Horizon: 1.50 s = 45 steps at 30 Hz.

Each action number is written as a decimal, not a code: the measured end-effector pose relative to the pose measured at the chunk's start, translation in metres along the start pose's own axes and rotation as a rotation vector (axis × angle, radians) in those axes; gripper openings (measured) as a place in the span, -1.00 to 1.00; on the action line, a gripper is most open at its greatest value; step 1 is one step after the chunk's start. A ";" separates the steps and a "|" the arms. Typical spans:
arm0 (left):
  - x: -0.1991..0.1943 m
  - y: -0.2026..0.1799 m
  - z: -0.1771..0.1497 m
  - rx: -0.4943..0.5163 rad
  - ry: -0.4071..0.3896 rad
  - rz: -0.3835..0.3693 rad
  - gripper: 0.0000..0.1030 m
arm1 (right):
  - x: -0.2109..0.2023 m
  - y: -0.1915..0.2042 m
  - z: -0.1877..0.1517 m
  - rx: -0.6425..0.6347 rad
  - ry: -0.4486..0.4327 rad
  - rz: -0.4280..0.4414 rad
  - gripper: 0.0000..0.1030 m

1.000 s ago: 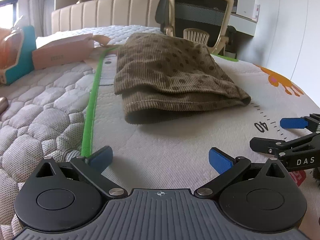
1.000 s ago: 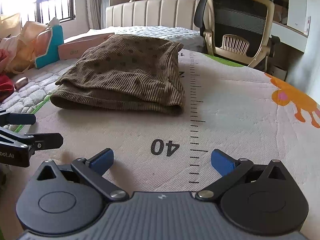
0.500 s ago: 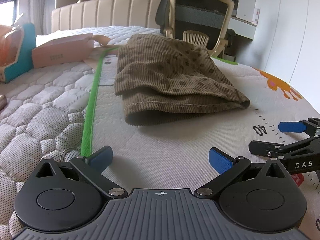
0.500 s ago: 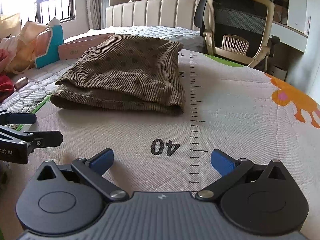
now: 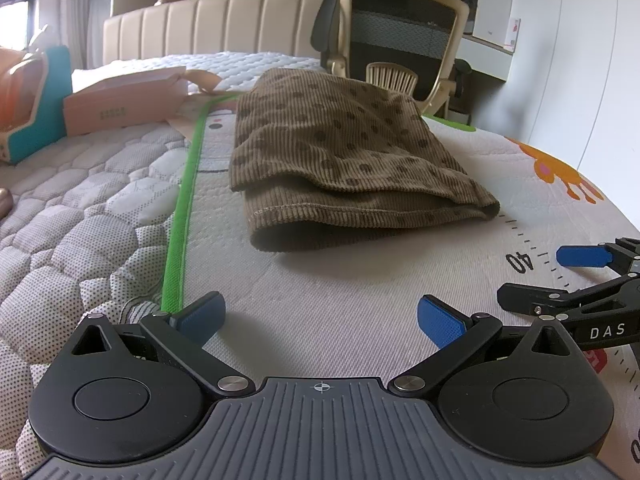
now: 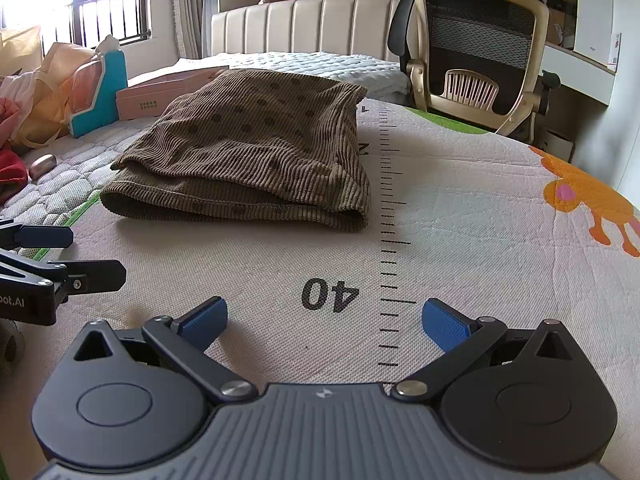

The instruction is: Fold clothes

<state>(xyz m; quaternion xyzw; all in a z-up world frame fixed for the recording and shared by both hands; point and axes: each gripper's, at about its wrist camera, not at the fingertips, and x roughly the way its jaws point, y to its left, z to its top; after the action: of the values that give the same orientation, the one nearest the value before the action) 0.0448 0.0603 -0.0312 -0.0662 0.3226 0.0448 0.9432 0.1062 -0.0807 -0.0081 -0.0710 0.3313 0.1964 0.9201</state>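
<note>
Garment point(image 5: 340, 152): a brown dotted corduroy piece is lying folded on the mat point(image 5: 360, 300), far of both grippers and touching neither, its right edge just beside the printed ruler point(image 6: 390, 216). The left gripper point(image 5: 320, 316) is hovering near the mat's green edge point(image 5: 178, 248), fingers spread apart and holding nothing. The right gripper point(image 6: 324, 318) is sitting just right of it by the "40" mark point(image 6: 330, 294), fingers likewise apart and empty. A pink box point(image 5: 120, 104) is lying far left, a chair point(image 6: 476, 44) standing beyond the mat.
</note>
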 end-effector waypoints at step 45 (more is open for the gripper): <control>-0.002 -0.001 -0.002 0.024 -0.001 0.010 1.00 | 0.000 0.000 0.000 0.000 0.000 0.001 1.00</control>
<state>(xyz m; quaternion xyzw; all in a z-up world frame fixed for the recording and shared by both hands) 0.0422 0.0586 -0.0318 -0.0531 0.3229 0.0459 0.9438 0.1058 -0.0809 -0.0078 -0.0708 0.3313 0.1968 0.9201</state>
